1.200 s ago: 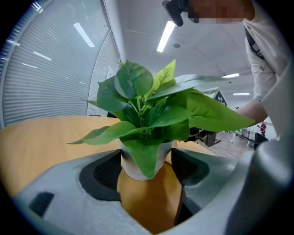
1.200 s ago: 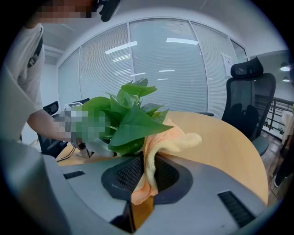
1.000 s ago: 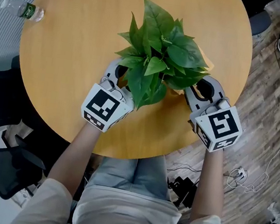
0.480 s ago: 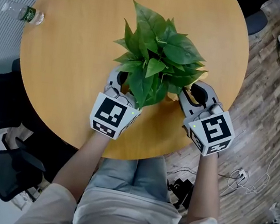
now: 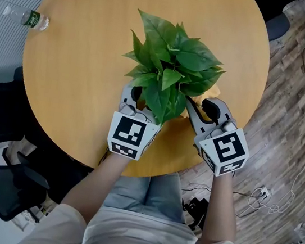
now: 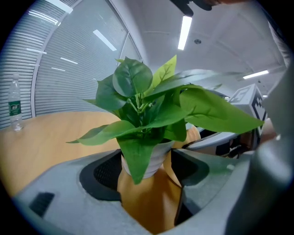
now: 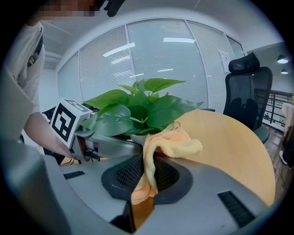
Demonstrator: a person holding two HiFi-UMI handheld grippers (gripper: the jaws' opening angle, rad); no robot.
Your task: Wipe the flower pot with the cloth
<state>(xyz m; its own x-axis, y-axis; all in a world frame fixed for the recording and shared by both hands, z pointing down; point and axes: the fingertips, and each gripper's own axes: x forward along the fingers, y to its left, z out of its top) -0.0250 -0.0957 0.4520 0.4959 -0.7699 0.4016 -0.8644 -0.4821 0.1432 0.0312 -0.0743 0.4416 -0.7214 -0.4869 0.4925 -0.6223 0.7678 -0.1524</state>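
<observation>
We see the left tongs clamped on the white ribbed flower pot. The pot stands on the round wooden bench near its front edge, under broad green leaves. The right tongs pinch the yellow cloth, and its free fold lies against the pot's right side. A water bottle stands well apart at the bench's left edge.

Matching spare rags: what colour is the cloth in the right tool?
Pale yellow-orange cloth; it shows best in the right gripper view.
</observation>
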